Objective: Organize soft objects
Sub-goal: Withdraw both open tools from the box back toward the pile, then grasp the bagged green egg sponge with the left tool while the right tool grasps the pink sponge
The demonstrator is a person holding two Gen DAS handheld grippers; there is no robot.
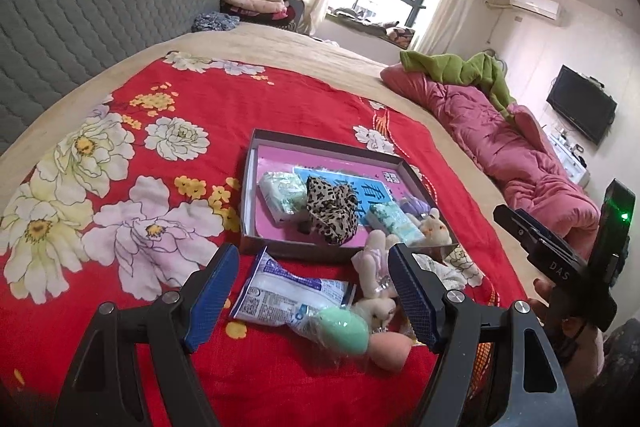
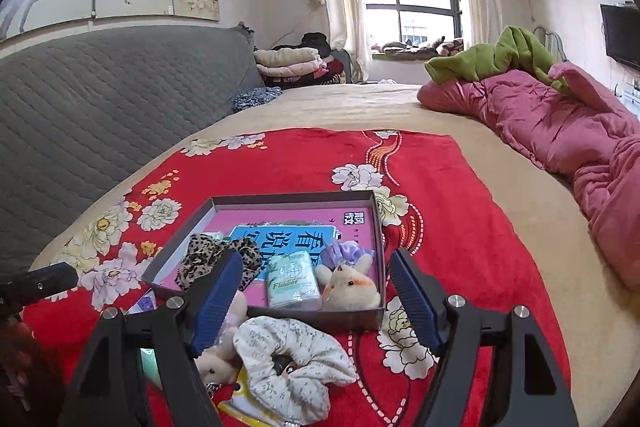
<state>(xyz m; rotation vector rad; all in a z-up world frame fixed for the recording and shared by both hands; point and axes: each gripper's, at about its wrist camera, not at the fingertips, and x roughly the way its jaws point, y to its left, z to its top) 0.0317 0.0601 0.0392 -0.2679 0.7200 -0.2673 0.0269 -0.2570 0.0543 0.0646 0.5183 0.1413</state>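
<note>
In the left wrist view my left gripper [image 1: 316,291] is open above the red floral blanket [image 1: 140,187], gripping nothing. Under it lie a plastic packet [image 1: 288,297], a green sponge egg [image 1: 342,331], a peach sponge [image 1: 390,351] and two small plush bunnies [image 1: 376,259]. Beyond them the shallow box [image 1: 320,143] holds a tissue pack [image 1: 282,197], a leopard scrunchie [image 1: 332,213], another tissue pack [image 1: 394,223] and a plush bunny [image 1: 432,227]. My right gripper [image 2: 316,301] is open, empty, over a white floral scrunchie [image 2: 292,363] in front of the box [image 2: 292,197].
A crumpled pink quilt [image 2: 560,131] with a green blanket [image 2: 504,55] on it lies along the bed's right side. The grey padded headboard [image 2: 100,95] runs along the left. Folded clothes [image 2: 292,65] are stacked past the bed's far corner. A TV [image 1: 582,109] hangs on the right wall.
</note>
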